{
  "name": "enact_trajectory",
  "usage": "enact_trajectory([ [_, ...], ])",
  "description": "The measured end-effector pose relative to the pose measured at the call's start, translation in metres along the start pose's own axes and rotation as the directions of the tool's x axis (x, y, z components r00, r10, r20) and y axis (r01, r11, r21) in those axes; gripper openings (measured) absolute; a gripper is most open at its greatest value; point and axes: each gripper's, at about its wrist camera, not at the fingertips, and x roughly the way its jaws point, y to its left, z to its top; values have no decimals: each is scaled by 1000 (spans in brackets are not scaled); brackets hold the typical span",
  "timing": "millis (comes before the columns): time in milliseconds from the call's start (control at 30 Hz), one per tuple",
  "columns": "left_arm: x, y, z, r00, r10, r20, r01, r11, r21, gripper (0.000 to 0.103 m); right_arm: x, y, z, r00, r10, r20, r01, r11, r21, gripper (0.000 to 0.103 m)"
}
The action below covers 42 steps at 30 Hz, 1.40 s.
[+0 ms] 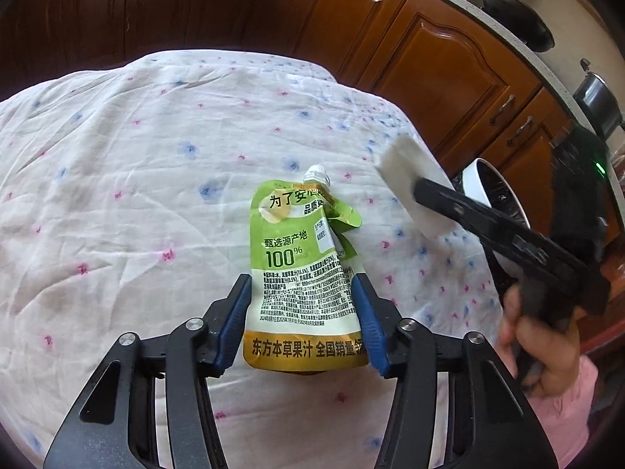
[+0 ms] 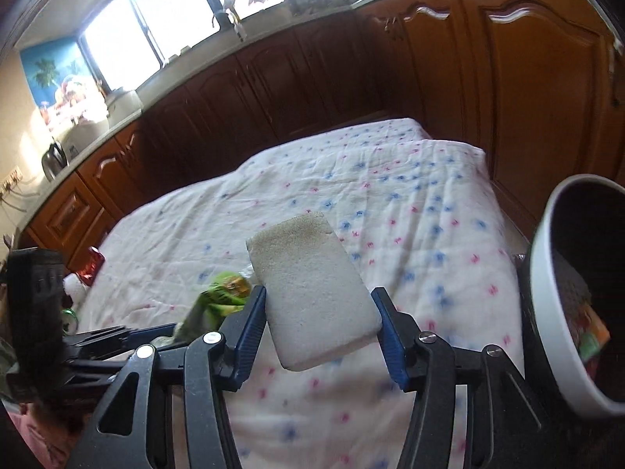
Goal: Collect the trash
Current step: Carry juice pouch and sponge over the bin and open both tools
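Left wrist view alone shows left tool (image 1: 300, 305) clamping juice pouch (image 1: 300, 273); right tool (image 2: 318, 328) grips sponge (image 2: 312, 293).

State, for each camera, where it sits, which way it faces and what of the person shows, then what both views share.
Left wrist: sits on the left gripper, looking down at a green juice pouch between its blue pads on the floral white cloth; a hand holding the right gripper shows at right.
Right wrist: sits on the right gripper, facing the wooden cabinets; a pale rectangular sponge is between its pads, a white bin at right.
Shared: pouch, sponge, cloth, bin, cabinets.
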Motion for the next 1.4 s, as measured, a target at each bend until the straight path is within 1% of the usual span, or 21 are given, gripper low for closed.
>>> enact_trajectory([
  [167,-9,-13,-4,1000,-22,22,21,999,39,48,-37,2,-24,998,-7,67,3,998,65,55],
  [400,-27,-39,-14,997,-52,54,46,994,103,48,-78,-10,-54,990,-29,139,7,988,157,55],
  [733,-38,-87,-25,994,-53,91,32,975,218,48,-115,-32,-79,980,-86,177,44,973,228,55],
  [933,-36,-107,-27,993,-69,92,43,965,260,48,-129,-45,-84,973,-113,200,59,965,257,55],
  [1400,-30,-155,-14,989,-106,102,65,937,342,48,-157,-78,-75,949,-192,248,113,947,302,55],
])
